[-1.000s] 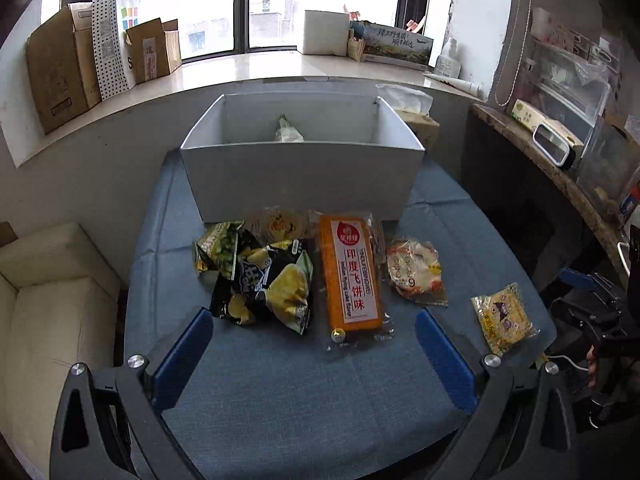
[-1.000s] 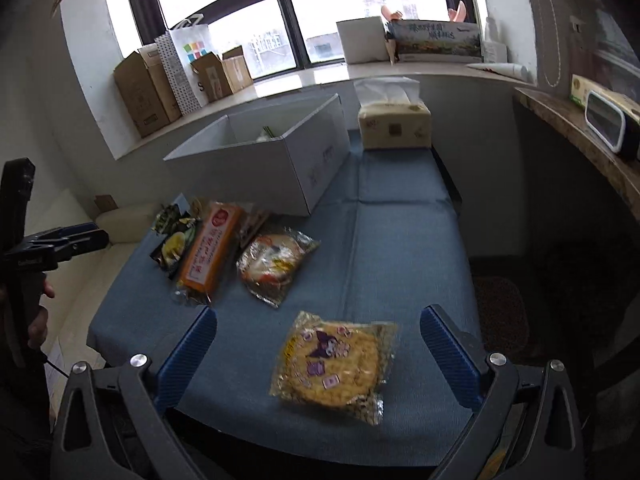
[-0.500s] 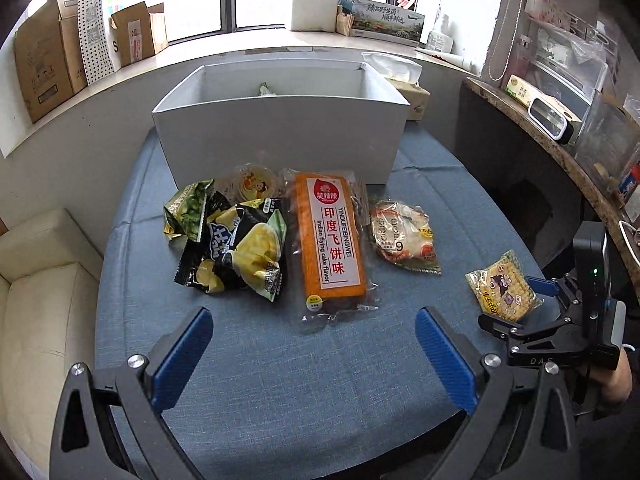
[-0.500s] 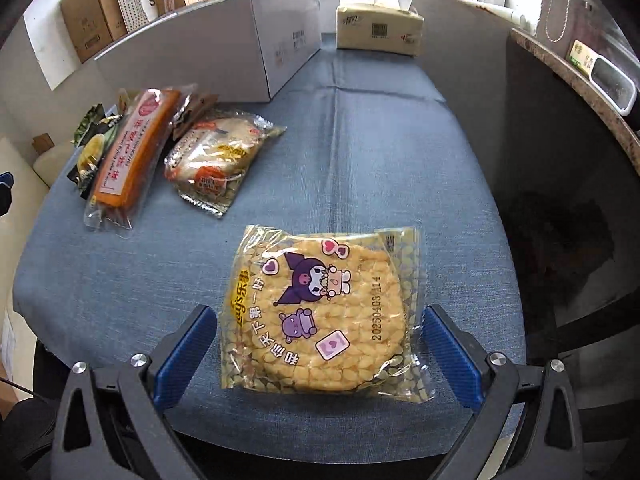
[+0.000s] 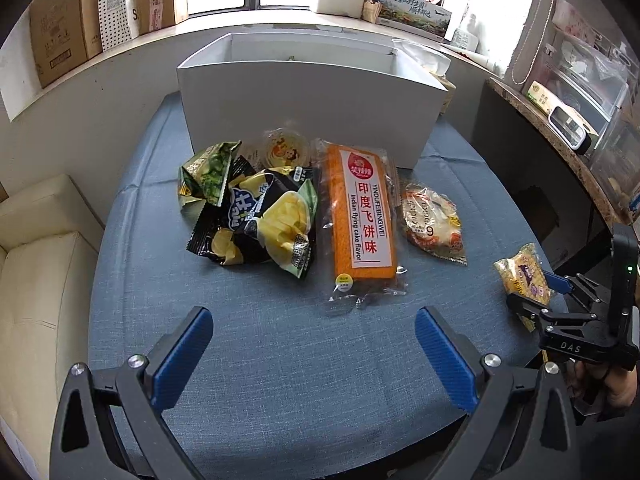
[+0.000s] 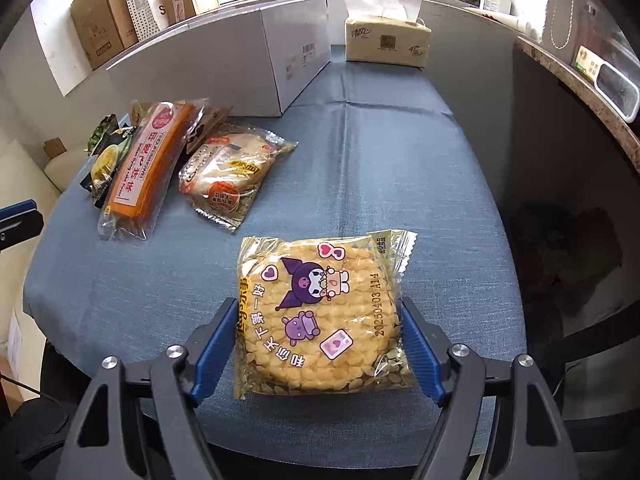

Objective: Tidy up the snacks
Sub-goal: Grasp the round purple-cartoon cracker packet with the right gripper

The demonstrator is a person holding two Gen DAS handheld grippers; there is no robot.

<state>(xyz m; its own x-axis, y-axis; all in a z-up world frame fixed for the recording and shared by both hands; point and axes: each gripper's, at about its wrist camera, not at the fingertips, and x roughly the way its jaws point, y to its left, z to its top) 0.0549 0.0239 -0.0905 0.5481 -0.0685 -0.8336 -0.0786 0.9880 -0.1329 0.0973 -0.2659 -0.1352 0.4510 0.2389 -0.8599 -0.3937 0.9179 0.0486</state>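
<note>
A yellow corn-cracker pack [image 6: 320,312] with a purple cartoon lies at the table's near right; it also shows in the left wrist view [image 5: 522,274]. My right gripper [image 6: 318,334] has closed its blue fingers against both sides of the pack. My left gripper [image 5: 312,344] is open and empty, above the blue cloth in front of the snack pile. The pile holds an orange flying-cake pack [image 5: 360,220], black chip bags [image 5: 264,224], a green bag [image 5: 210,172], a jelly cup [image 5: 286,150] and a bun pack [image 5: 432,220]. A white box [image 5: 304,100] stands behind them.
A tissue box [image 6: 386,40] sits at the far end of the blue table [image 6: 400,152], right of the white box. Cardboard boxes [image 5: 60,36] line the window sill. A cream sofa [image 5: 44,248] stands left of the table, a dark counter [image 5: 560,128] to the right.
My right gripper moved forward and down over the corn-cracker pack and its fingers closed onto its sides. My left gripper moved in closer over the snack pile and stayed open.
</note>
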